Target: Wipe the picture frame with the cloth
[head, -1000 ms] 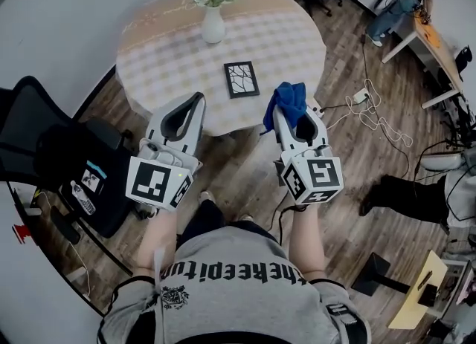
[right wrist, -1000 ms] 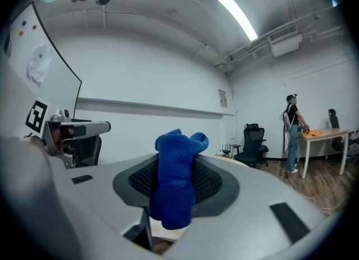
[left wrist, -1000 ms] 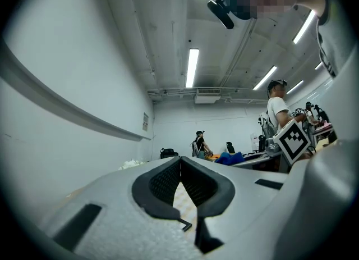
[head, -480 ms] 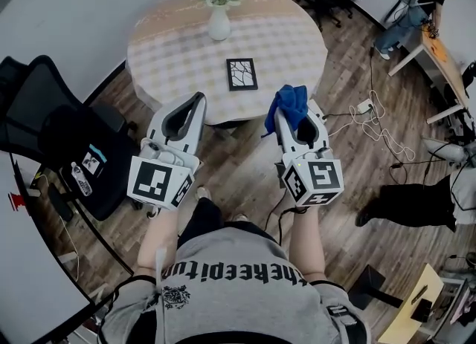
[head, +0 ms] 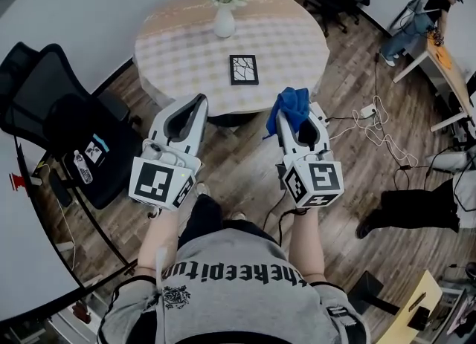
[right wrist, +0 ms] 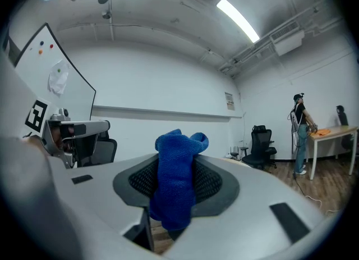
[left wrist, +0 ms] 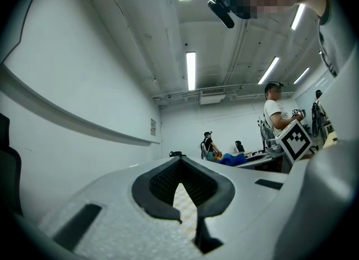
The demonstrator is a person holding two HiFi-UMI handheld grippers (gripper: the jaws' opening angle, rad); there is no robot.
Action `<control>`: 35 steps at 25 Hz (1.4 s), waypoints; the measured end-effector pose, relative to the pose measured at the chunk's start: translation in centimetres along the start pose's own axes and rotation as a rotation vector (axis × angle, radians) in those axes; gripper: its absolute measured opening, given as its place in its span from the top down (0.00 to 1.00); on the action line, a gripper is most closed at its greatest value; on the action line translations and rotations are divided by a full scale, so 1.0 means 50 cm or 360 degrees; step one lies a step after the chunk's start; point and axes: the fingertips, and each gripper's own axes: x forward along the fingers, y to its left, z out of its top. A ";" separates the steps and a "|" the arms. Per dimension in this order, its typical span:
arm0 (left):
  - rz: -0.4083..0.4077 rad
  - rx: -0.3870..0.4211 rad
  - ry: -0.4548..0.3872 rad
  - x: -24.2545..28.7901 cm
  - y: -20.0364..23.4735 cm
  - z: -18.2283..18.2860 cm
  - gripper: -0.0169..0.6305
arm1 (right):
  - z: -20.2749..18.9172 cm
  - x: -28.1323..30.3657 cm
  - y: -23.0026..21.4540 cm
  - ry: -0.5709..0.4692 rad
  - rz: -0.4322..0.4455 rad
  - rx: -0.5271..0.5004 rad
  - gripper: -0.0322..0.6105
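The blue cloth [head: 291,103] is pinched in the right gripper's [head: 288,119] closed jaws, bunched ready for wiping, while the left gripper [head: 198,102] is held alongside, jaws together on nothing. The picture frame [head: 244,69] is laid flat on the round checked table [head: 175,45] ahead, well apart from both, with wooden floor [head: 242,164] seen below.

Bare tabletop [head: 178,45] lies open all round the picture frame [head: 244,69]; only the flower vase [head: 224,21] stands at the far edge, well apart. A black chair [head: 59,116] crowds the left side.
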 end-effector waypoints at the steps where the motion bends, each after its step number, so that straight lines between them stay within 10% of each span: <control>1: 0.0004 0.0002 0.0000 -0.004 -0.005 0.002 0.95 | -0.001 -0.006 0.001 -0.0001 0.0006 0.0002 0.72; 35: 0.0031 0.0043 0.0006 -0.036 -0.044 0.012 0.95 | -0.003 -0.041 0.026 -0.0022 0.0084 -0.0040 0.72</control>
